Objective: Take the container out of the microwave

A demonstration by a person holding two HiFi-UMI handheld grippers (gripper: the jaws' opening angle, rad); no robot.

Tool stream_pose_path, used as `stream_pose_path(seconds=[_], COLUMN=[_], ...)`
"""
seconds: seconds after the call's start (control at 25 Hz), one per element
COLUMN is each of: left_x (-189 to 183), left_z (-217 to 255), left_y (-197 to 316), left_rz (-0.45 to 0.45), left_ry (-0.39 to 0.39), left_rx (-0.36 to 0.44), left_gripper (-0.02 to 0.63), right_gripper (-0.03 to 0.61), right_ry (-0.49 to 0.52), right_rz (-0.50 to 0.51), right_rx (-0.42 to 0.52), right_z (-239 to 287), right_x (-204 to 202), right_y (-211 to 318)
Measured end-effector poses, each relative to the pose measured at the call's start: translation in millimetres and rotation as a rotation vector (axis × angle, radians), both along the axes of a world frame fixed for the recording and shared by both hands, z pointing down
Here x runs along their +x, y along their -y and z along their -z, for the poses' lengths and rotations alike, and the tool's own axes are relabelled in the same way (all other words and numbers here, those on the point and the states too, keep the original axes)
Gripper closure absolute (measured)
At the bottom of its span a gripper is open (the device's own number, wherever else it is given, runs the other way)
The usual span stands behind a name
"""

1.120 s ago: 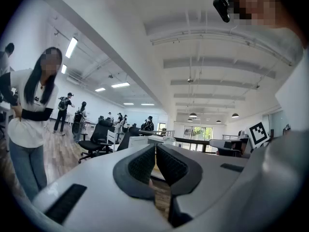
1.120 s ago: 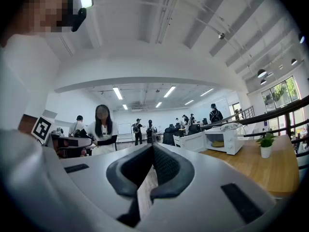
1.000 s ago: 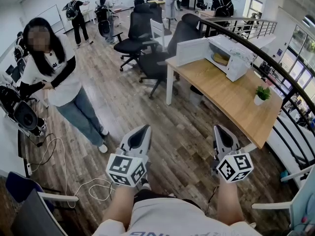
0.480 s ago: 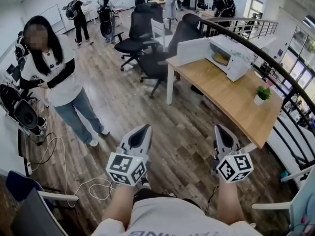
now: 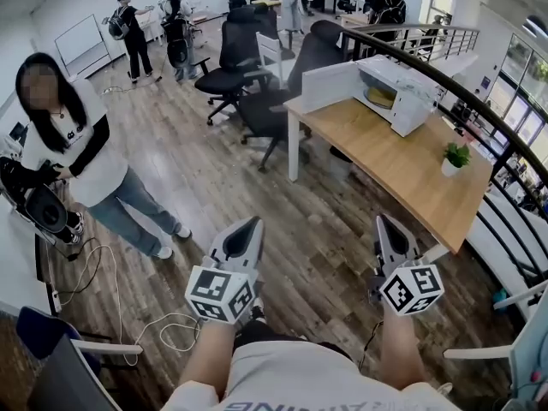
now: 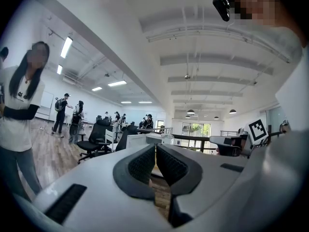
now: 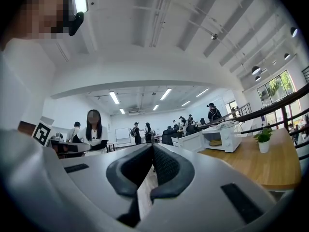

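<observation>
Container (image 5: 383, 99) sits in the open microwave (image 5: 411, 103) on the tabletop (image 5: 402, 174). Our left gripper (image 5: 250, 226) and right gripper (image 5: 382, 221): fingers (image 6: 143, 166) closed, empty.

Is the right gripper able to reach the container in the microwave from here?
Probably not yet: the right gripper, jaws shut, hangs far short of the container inside the open microwave on the table.

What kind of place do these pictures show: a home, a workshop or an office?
Most likely an open-plan office. Black swivel chairs stand in groups on the wood floor, a whiteboard stands by the far wall, and a long wooden desk carries a microwave. Several people stand about.
</observation>
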State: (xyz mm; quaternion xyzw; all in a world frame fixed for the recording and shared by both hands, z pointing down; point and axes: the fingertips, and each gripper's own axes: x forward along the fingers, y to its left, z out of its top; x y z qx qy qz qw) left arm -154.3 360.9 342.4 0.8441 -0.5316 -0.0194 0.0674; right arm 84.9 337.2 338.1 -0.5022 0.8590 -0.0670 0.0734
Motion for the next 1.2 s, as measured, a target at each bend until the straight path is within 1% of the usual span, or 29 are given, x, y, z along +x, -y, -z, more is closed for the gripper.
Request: stream_pose_path(seconds=[0.24,0.36,0.48,0.6,0.84,1.0,1.2], left_x=[1.7,7.2,9.6,11.0,-7.0,-19.2,-45.4], left_z=[-9.5,-13.6,-13.4,-15.5,-16.4,-14.8,-26.4], left_y=[34.1,66.7,101.2,135.2,208.9,255.8,293.4], left_rz=[-0.028,-0.055,-0.076,-0.119,-0.175,-0.212,-0.236], left_ry=[0.008,0.0,-0.004,-0.001,-0.015,-0.006,-0.018], left_rx=[-0.021,-0.031,-0.028,-0.031,-0.05,-0.036,-0.055], left_gripper=[0.575,0.575,0.575,0.575,0.575,0.575,0.575], right_gripper=[0.561,0.561,0.561,0.561,0.561,0.561,0.561], right_ry=[0.004,-0.006,-0.036,-0.045,-0.089,-0.103,-0.117], right_rz=[-0.008,-0.03,-0.036,-0.069,-0.116,-0.145,-0.181], right_rx=[-0.024,-0.029,-0.015,-0.02,-0.061,-0.082,-0.083], right_z=[-13.5,-12.8,-9.1,-7.0,-11.7,-17.1,-24.5], right_x=[-1.5,1.7,0.2,-0.5,-21.6,-34.2,-60.2], right_y=[27.3,50.1,78.0,107.4,166.6,210.9,245.7])
